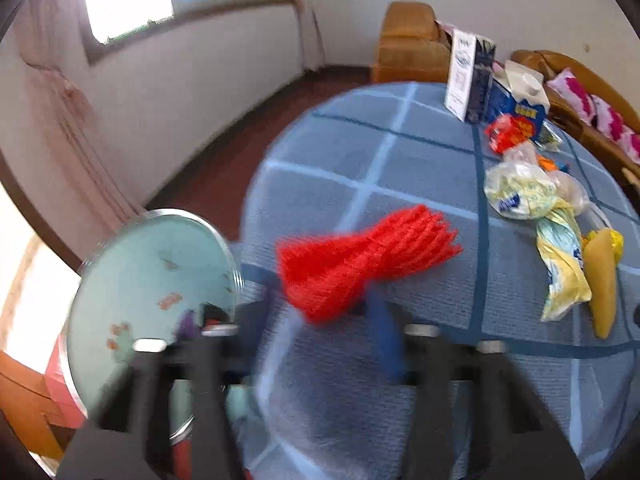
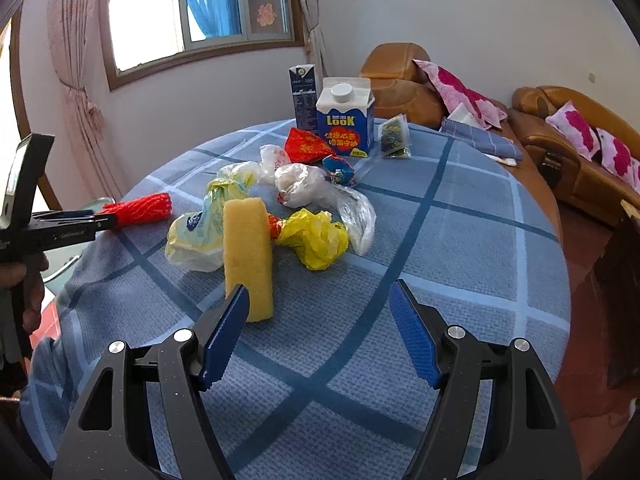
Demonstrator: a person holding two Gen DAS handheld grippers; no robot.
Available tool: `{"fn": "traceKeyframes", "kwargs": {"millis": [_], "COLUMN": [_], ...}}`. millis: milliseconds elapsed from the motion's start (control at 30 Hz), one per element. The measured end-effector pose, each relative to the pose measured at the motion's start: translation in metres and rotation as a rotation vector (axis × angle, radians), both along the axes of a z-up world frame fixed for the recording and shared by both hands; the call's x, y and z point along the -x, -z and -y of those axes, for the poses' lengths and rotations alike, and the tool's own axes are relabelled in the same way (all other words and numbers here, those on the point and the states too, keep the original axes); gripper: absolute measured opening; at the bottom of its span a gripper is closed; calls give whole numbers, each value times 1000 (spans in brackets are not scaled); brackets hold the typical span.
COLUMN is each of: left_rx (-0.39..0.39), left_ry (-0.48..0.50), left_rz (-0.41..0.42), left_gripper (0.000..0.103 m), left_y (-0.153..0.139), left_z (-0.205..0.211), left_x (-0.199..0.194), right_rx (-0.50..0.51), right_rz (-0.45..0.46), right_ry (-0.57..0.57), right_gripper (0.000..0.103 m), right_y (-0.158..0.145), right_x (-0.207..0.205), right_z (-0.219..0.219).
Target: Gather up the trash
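A red mesh net (image 1: 360, 260) lies at the left edge of the blue checked tablecloth (image 2: 440, 240). My left gripper (image 1: 320, 316) is blurred there; in the right wrist view the left gripper (image 2: 106, 218) is shut on the near end of the red net (image 2: 144, 206). My right gripper (image 2: 316, 328) hangs open above bare cloth, its left pad just in front of a yellow sponge (image 2: 246, 256). Behind the sponge lie a yellow bag (image 2: 316, 240), a white and yellow bag (image 2: 200, 232), clear plastic bags (image 2: 300, 184) and a red wrapper (image 2: 308, 146).
A blue milk carton (image 2: 346, 120), a dark carton (image 2: 303, 96) and a green packet (image 2: 394, 138) stand at the table's far side. A round teal surface with a metal rim (image 1: 152, 292) sits low beside the table's left. Brown sofas (image 2: 560, 152) line the right wall.
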State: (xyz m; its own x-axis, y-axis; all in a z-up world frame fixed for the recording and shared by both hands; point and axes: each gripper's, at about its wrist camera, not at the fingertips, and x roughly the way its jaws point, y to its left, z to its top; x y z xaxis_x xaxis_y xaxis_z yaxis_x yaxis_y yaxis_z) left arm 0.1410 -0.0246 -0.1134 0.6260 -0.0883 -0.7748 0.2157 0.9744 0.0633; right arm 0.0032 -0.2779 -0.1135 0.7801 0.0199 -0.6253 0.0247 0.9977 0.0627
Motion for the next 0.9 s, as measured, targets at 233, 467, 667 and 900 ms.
{"fn": "traceKeyframes", "kwargs": {"millis": [233, 467, 667, 900], "left_rx": [-7, -25, -17, -29], "left_ry": [51, 93, 85, 50], "left_rz": [17, 43, 49, 54], "left_gripper": [9, 9, 9, 9], "left_y": [-5, -24, -33, -39], "left_z": [-1, -24, -46, -71], "left_x": [12, 42, 56, 57], "right_rx": [3, -22, -21, 37], "right_rz": [-39, -122, -97, -35], "right_ry": [-44, -114, -132, -199], "right_gripper": [71, 41, 18, 17], "right_y": [4, 18, 13, -16], "right_x": [-17, -23, -18, -30], "right_z": [-15, -27, -33, -43]}}
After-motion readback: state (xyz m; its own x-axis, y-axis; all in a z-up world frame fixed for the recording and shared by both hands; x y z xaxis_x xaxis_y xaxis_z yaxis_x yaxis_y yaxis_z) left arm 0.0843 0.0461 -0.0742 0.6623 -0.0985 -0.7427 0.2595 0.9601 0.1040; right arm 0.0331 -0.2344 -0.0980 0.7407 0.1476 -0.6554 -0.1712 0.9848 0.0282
